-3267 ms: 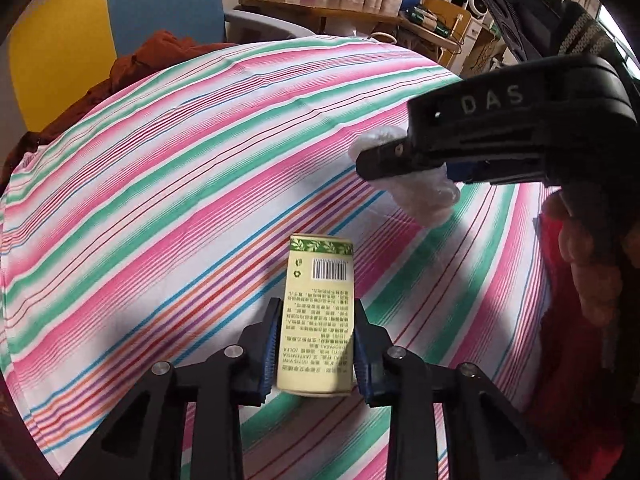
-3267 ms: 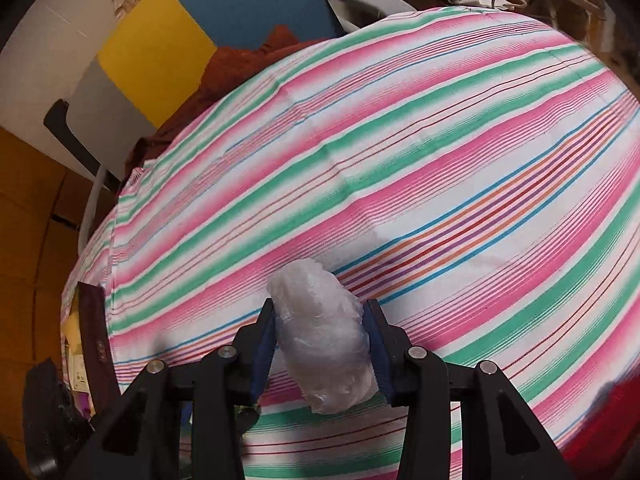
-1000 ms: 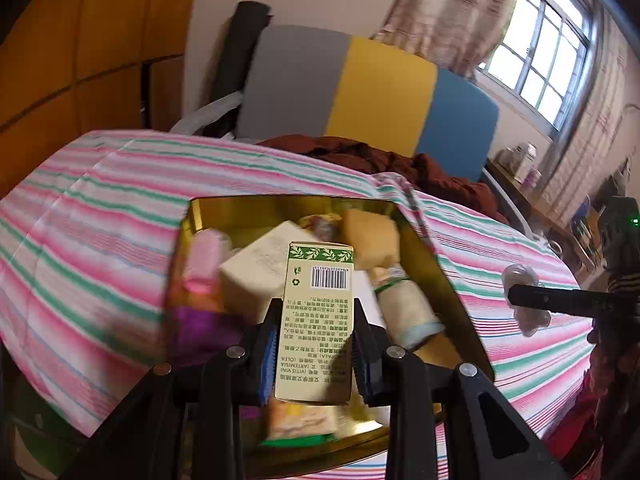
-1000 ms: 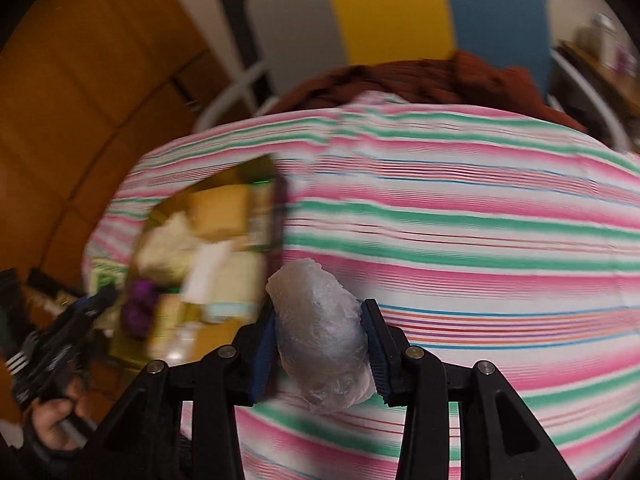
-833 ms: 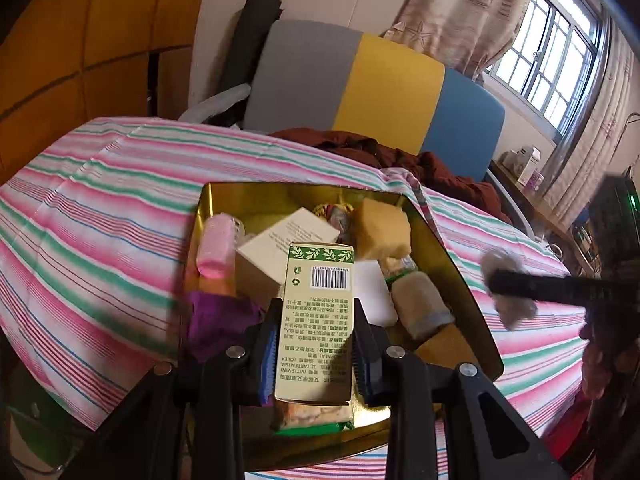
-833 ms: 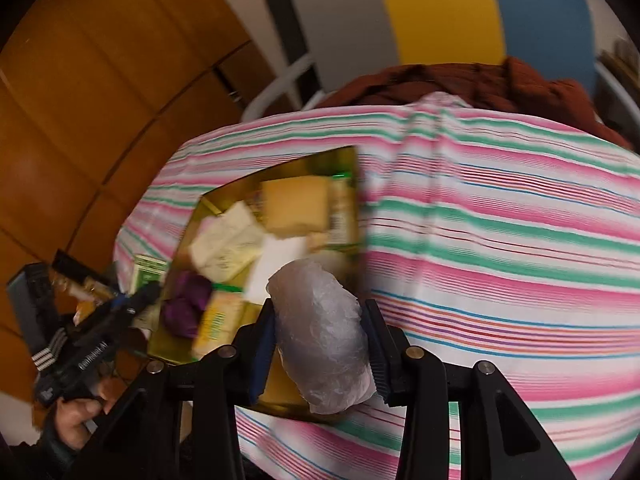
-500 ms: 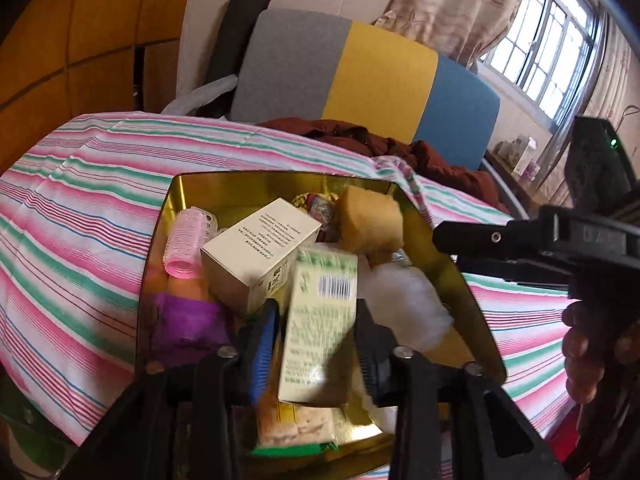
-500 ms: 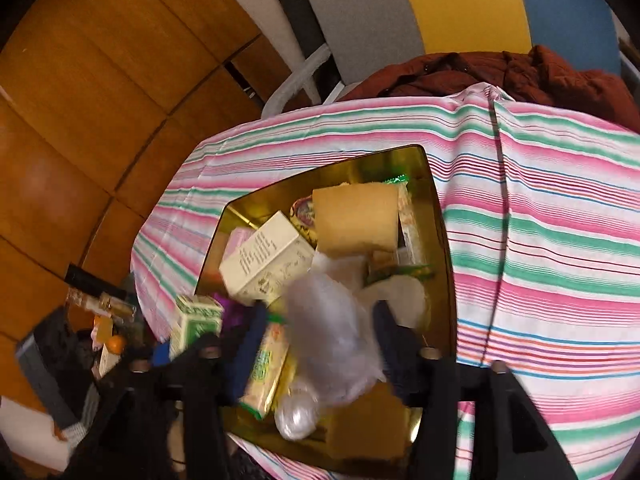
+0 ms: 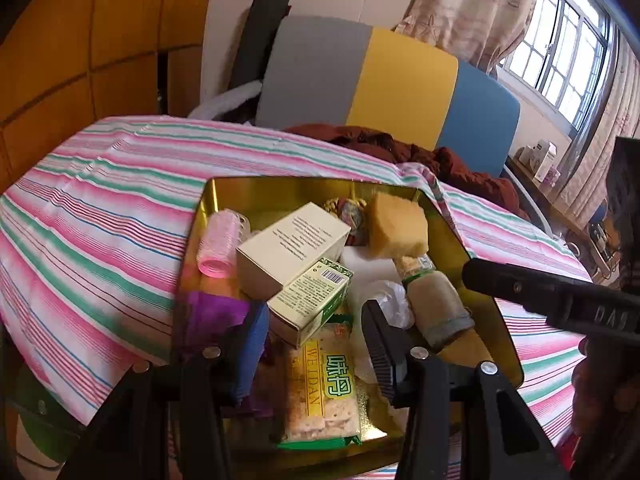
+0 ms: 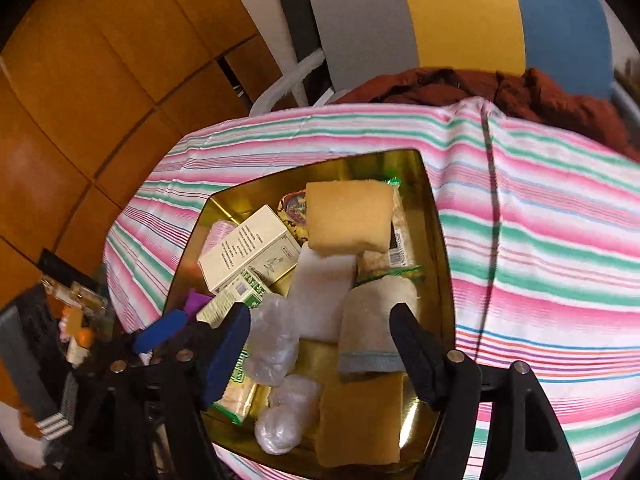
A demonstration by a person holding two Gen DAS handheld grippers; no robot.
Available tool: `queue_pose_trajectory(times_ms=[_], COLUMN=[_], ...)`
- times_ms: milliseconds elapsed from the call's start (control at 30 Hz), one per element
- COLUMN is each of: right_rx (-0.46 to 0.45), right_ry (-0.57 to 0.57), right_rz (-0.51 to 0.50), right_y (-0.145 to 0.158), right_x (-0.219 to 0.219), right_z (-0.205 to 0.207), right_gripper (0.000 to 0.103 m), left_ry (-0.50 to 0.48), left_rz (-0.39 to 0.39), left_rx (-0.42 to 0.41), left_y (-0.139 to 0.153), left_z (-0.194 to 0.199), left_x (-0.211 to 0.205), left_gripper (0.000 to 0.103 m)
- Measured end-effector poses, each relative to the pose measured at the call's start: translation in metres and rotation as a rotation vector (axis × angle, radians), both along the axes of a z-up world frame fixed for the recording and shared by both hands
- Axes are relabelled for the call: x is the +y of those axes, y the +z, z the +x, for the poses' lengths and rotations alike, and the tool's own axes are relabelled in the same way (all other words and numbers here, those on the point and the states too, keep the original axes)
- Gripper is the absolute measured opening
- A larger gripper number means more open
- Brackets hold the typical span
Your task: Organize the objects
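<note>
Now I'm holding both tongs released: green box (image 9: pixel 310 304) lying just ahead of the left gripper (image 9: pixel 312 344), plastic wad (image 10: pixel 272 344) inside the right gripper (image 10: pixel 320 344), both in the gold tray (image 9: pixel 452 236); I'm lifting straight up, avoiding snags.

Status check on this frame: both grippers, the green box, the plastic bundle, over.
Left gripper open, right gripper open, both above the gold tray. Green box lies in tray against white box. Plastic bundle in tray. Nothing blocking.
</note>
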State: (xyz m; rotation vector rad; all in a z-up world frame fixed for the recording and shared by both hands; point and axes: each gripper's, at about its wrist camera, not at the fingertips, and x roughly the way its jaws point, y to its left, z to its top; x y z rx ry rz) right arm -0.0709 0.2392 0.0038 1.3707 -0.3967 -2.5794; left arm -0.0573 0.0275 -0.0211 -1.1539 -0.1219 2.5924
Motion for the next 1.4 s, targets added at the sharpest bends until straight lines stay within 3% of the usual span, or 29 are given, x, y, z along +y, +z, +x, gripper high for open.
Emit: queue_pose_trajectory(times_ms=[100, 233, 300, 533, 733, 1000, 1400], right_rx=[0.049, 0.12, 0.148, 0.174, 0.181, 0.214, 0.271], right_ry=[-0.017, -0.057, -0.074, -0.125, -0.144, -0.18, -0.191], right_rz=[0.072, 0.18, 0.226, 0.291, 0.298, 0.316, 0.335], right_y=[0.007, 0.013, 0.014, 0.01, 0.005, 0.012, 0.024], right_x=[-0.006, -0.012, -0.015, -0.012, -0.01, -0.008, -0.008], right_z=[0.01, 0.029, 0.039, 0.066, 0.079, 0.089, 0.098], right_gripper=[0.086, 0.096, 0.099, 0.1, 0.101, 0.101, 0.103], left_ry=[0.014, 0.03, 0.038, 0.105, 0.145, 0.177, 0.188], left_rz=[-0.033, -0.058, -0.069, -0.15, -0.145, -0.171, -0.096], left_rx=[0.035, 0.065, 0.066, 0.128, 0.138, 0.228, 0.136], left_y=[0.009, 0.018, 0.021, 0.031, 0.035, 0.036, 0.018], left_z=[0.009, 0.022, 0.027, 0.044, 0.051, 0.065, 0.059], left_x=[0.001, 0.001, 0.001, 0.006, 0.004, 0.001, -0.01], left_gripper=[0.061, 0.061, 0.066, 0.068, 0.068, 0.068, 0.067])
